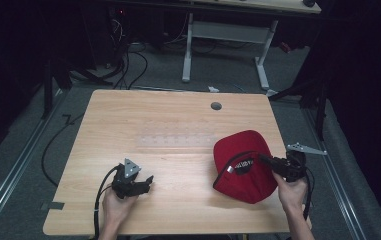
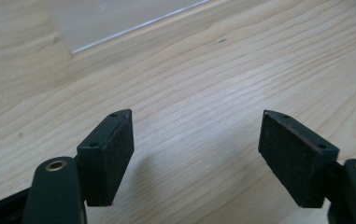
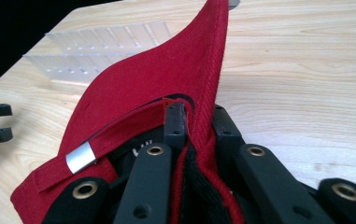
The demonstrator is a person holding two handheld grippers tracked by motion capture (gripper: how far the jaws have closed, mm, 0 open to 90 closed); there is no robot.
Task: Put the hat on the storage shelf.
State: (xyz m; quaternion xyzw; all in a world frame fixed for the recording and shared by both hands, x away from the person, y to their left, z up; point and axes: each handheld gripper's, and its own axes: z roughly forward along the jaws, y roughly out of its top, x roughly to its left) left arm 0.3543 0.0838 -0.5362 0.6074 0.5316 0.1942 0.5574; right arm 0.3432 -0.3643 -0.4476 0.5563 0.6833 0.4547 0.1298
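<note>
Cap is red, and its back edge sits pinched between the jaws of the right gripper. The jaws are squeezed tight on the cloth, w/ one jaw inside the cap and one outside. A thin strap w/ a little silver clip runs along the cap's opening, just beside that grip.

From the high view, the cap lies on the table, near the right edge, w/ its open side up and a label showing inside. The right gripper comes at the cap from the right edge of the table, held by a hand.

The left gripper is well apart from the cap, nearer the front edge of the table. Its jaws stand wide apart w/ nothing between them, just bare wood under them. A see-through plastic tray lies flat on the table, between the cap and the far edge, a bit to the left of the cap.

I think the step now is grabbing and lifting the cap by its back edge; the grip looks done, and one side of the cap rises up already. Next move prob. needs the right gripper to keep its tight squeeze so the cloth won't slip out. The left gripper could come over to the cap and take the other side to help hold or turn it.
</note>
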